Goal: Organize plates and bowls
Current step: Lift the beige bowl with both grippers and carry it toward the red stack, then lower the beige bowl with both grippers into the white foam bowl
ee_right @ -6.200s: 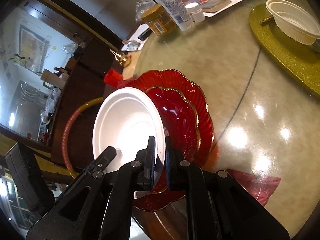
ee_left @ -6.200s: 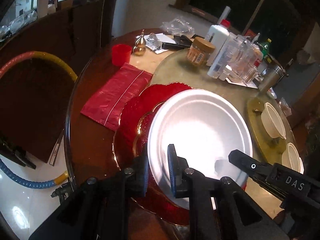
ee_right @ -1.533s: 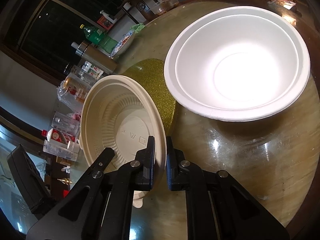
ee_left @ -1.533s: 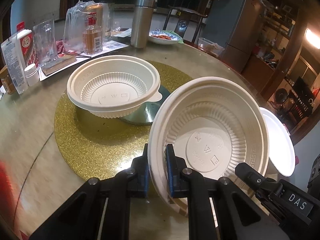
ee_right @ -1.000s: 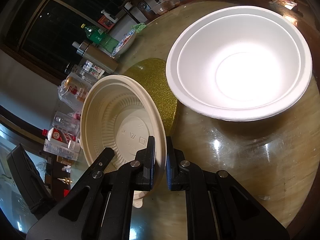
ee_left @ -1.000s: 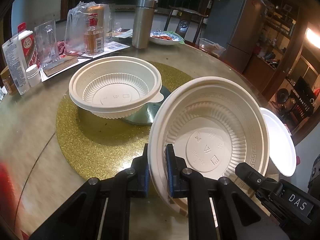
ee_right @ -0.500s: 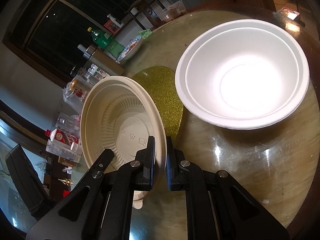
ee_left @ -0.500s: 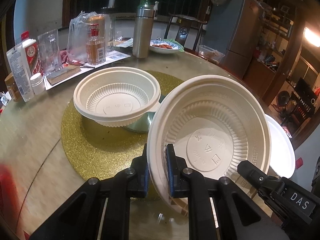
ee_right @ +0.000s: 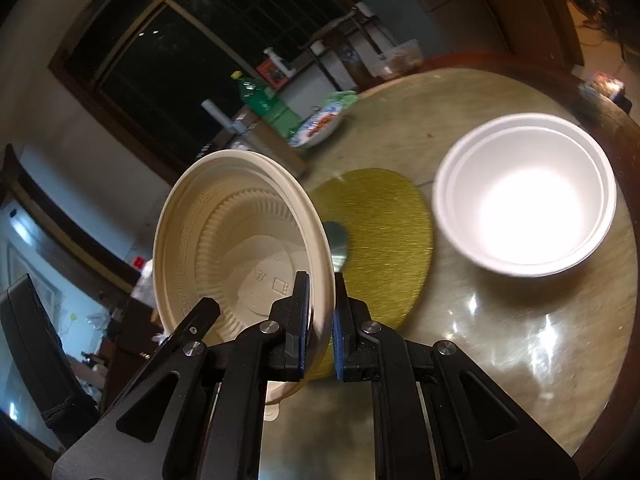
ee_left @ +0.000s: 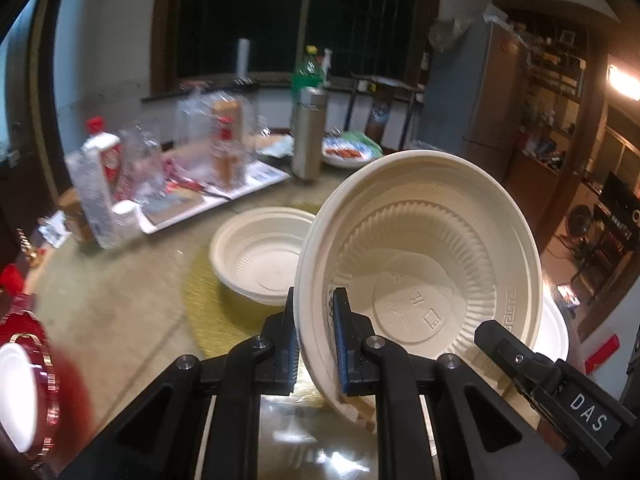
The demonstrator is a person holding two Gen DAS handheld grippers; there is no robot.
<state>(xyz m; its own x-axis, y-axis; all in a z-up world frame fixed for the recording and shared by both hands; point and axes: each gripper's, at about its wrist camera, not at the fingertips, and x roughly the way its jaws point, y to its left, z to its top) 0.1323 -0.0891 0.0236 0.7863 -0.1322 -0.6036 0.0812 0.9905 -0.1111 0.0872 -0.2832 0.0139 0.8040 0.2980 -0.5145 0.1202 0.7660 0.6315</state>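
Observation:
Both grippers pinch the rim of one cream plastic bowl (ee_left: 420, 276), held tilted above the table; it also shows in the right wrist view (ee_right: 240, 248). My left gripper (ee_left: 316, 340) is shut on its left rim. My right gripper (ee_right: 322, 316) is shut on its right rim. A second cream bowl (ee_left: 260, 252) sits on the gold glitter mat (ee_left: 208, 304), which also shows in the right wrist view (ee_right: 380, 240). Two stacked white foam bowls (ee_right: 524, 200) stand right of the mat. A white plate on red plates (ee_left: 16, 384) lies at the far left.
Bottles, jars and a glass tray (ee_left: 160, 184) crowd the table's back left. A steel flask (ee_left: 308, 136) and a food plate (ee_left: 348, 152) stand behind the mat. The table's dark wooden edge (ee_right: 624, 136) runs past the foam bowls.
The cream bowl held by both grippers has risen and drawn back from the table. The second cream bowl and the foam bowls now look farther away. The red plates have come into view.

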